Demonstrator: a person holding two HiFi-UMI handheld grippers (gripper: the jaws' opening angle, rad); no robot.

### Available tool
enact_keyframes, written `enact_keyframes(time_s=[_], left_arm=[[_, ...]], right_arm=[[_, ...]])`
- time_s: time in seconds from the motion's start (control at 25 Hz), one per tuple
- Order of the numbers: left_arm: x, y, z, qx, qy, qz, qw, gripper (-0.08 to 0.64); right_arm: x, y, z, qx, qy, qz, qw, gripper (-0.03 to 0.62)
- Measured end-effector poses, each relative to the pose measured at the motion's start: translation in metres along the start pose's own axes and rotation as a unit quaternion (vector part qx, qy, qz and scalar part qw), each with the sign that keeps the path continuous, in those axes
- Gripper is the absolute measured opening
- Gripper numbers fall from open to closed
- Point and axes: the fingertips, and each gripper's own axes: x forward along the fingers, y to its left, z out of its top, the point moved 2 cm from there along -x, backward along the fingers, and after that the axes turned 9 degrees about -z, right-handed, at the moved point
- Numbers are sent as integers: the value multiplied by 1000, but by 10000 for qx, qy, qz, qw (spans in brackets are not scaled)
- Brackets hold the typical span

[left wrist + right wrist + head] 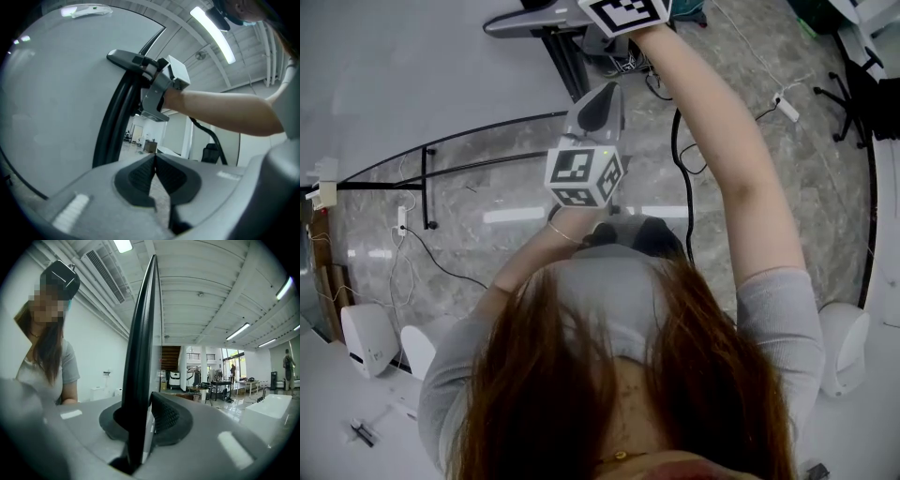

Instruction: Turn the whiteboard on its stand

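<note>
The whiteboard (394, 75) fills the upper left of the head view as a pale sheet with a thin black frame (459, 136). My right gripper, with its marker cube (626, 11) at the top edge, is raised at arm's length. In the right gripper view it (145, 404) is shut on the black frame edge (143, 343), seen edge-on between the pads. My left gripper (602, 98) is shut and empty, pointing toward the board's edge. The left gripper view shows its closed jaws (155, 157), the board face (47, 93), the frame (112, 126) and the right gripper (159, 89) clamped on it.
A grey bar of the stand (530, 21) sits over a black post (567, 61). Cables (680, 159) and a power strip (787, 108) lie on the marble floor. White units (367, 337) stand at lower left, an office chair (853, 84) at upper right.
</note>
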Motion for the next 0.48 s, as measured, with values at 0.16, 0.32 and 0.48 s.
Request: enact_keyframes(time_s=[0.16,0.32,0.48], left_arm=[[16,-17,-12,9,-76,183,9998,-6],[23,-22,-10,-92,-210,405,9989,-6],[31,-29,-8,-164,-331,508,9980,-6]], right_arm=[[-12,1,-1,22,-17,3,10000,58],[-22,3,-1,28,-24,5,10000,60],[-29,6,3,6,-11,9,10000,60]])
